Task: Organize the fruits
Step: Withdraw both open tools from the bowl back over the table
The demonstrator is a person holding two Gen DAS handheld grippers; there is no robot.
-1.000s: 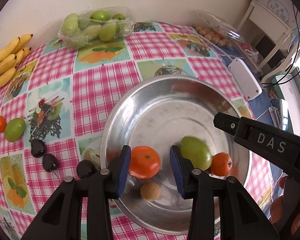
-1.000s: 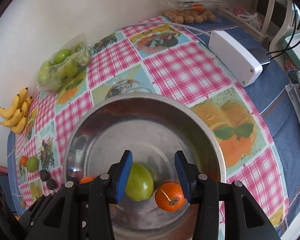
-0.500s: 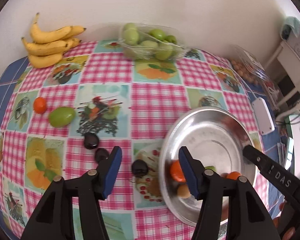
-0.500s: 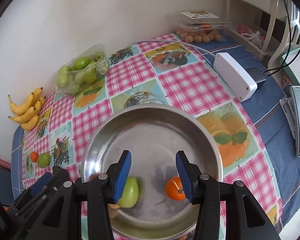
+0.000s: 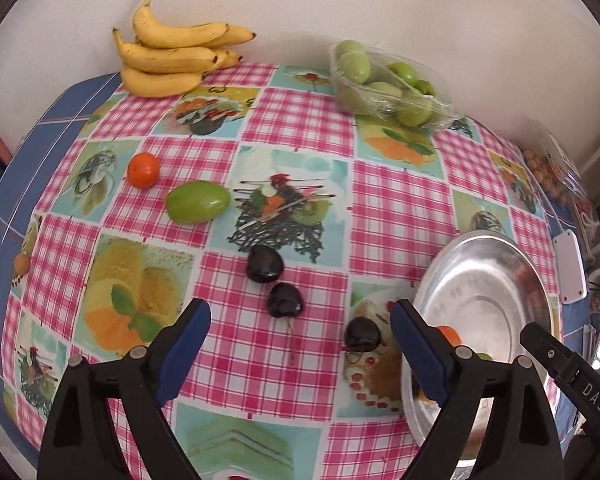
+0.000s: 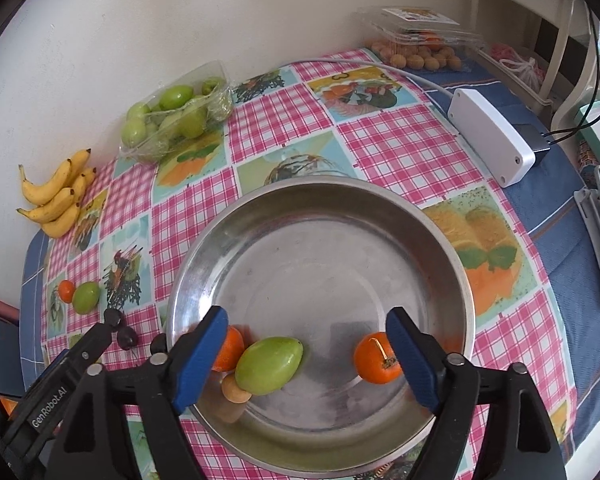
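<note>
Left hand-held gripper (image 5: 300,348) now off the bowl (image 6: 440,236), opening empty over loose plums (image 5: 284,300) on counter (image 5: 400,208); right hand-held gripper (image 6: 308,352) opening, green fruit (image 6: 269,365) and orange (image 6: 374,360) released into bowl; plums likely next.

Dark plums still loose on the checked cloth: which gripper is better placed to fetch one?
Left. The left gripper is opening over the dark plums, nothing between its fingers. The right gripper, also opening, hangs over the steel bowl.
</note>
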